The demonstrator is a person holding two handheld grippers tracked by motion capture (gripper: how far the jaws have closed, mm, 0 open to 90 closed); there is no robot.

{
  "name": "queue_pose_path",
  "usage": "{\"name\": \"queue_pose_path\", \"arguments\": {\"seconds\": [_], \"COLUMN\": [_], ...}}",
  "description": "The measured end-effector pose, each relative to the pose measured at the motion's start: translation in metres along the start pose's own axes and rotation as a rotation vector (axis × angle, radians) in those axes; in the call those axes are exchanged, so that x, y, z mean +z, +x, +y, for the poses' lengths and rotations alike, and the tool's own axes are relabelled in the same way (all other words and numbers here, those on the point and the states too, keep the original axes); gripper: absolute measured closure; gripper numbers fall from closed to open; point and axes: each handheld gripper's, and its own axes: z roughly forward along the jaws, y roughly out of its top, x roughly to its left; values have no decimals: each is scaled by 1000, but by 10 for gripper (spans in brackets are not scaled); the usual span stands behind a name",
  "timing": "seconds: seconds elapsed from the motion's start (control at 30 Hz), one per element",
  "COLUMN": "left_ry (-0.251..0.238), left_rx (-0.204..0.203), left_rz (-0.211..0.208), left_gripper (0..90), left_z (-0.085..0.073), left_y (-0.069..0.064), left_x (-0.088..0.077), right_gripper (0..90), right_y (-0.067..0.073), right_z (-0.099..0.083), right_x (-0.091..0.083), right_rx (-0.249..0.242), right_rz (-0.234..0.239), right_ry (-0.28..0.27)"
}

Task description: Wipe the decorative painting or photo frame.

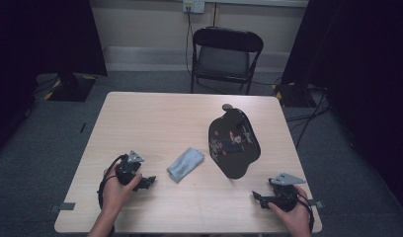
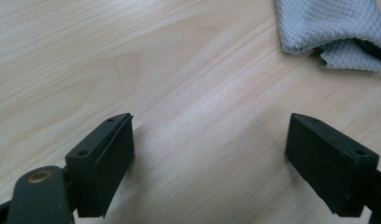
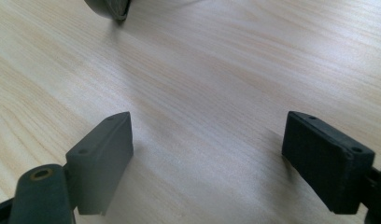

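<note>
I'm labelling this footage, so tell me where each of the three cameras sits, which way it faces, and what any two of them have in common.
High view: above the person's side of the table, facing forward and down; shows both forearms, the left gripper and right gripper, the cloth and the black cap.
Left gripper view: rides the left gripper, looking along its open jaws at bare tabletop with the cloth ahead.
Right gripper view: rides the right gripper, jaws open, the cap's edge ahead.
Shared: high and left gripper views both show the cloth.
</note>
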Motion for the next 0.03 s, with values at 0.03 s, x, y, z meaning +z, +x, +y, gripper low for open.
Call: {"name": "queue_pose_path", "arguments": {"seconds": [0.03], "left_ry": [-2], "left_rx": [6], "left_rz": [3], "left_gripper": [154], "left_z": [0], "left_y": [0], "left_x": [0], "right_gripper": [160], "right_y": [0], "right_z": [0], "right_x": [0], "right_rx": [0], "right_rz": [0], "right_ry": [0]}}
